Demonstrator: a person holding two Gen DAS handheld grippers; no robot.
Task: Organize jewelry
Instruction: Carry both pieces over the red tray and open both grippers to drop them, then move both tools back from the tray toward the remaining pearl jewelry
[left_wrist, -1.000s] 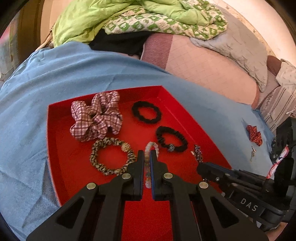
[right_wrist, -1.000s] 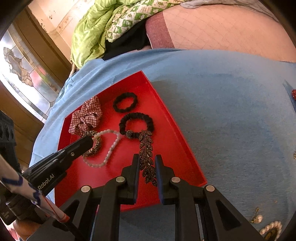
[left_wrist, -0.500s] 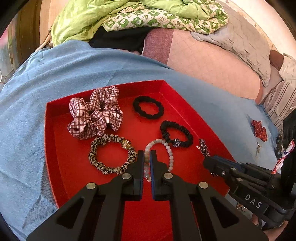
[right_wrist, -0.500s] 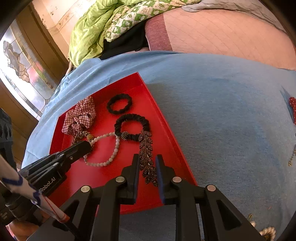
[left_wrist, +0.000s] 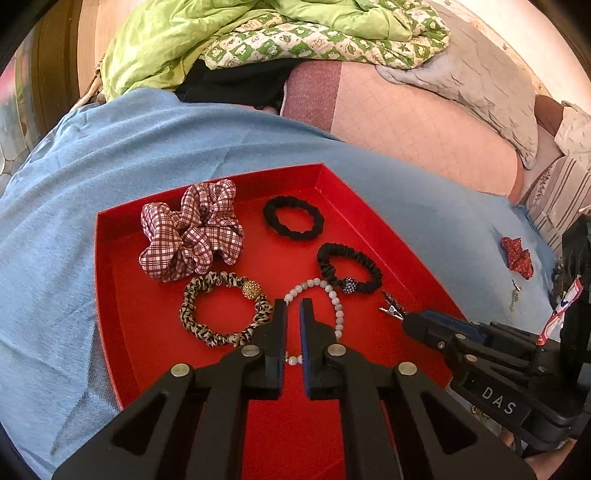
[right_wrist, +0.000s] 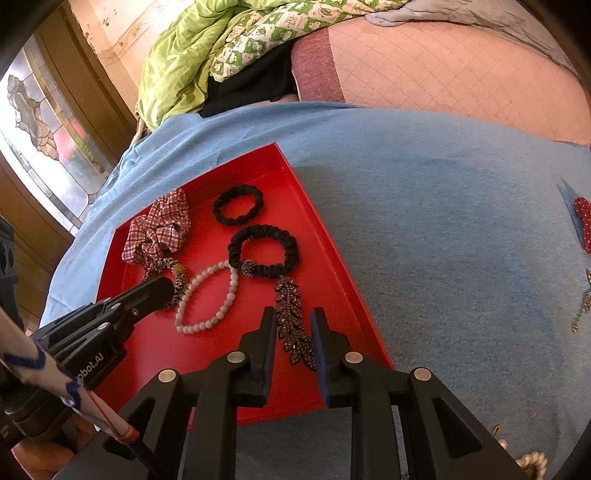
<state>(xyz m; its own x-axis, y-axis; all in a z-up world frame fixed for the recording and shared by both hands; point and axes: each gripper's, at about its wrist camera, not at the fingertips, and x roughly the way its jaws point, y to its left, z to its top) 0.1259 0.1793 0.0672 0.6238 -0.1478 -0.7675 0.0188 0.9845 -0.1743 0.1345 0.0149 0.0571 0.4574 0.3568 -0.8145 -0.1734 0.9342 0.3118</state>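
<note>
Spread over the bed, a blue blanket makes a soft, level base, and on it sits a shallow red tray, likely so that loose pieces gather in one walled place instead of sinking into the cloth. Inside the tray, the pale bead bracelet lies flat in a long oval, its small round beads milky and evenly sized, next to a leopard-print hair tie with a gold ball. The left claw hovers right above the bracelet's near side; its jaws have just been parting a little, leaving only a narrow gap, and the beads look to rest on the tray floor, not pinched, so I judge this a release. Just right of the beads lies a black hair tie with a dark sparkly ball, and touching it in the right wrist view is a dark leaf-shaped hair clip, long and studded. The right claw straddles that clip with its jaws a little apart; whether the pads press on it I cannot tell. Farther back, a checked scrunchie and a plain black hair band sit apart, each with room around it. A red dotted bow waits outside the tray on the blanket.
</note>
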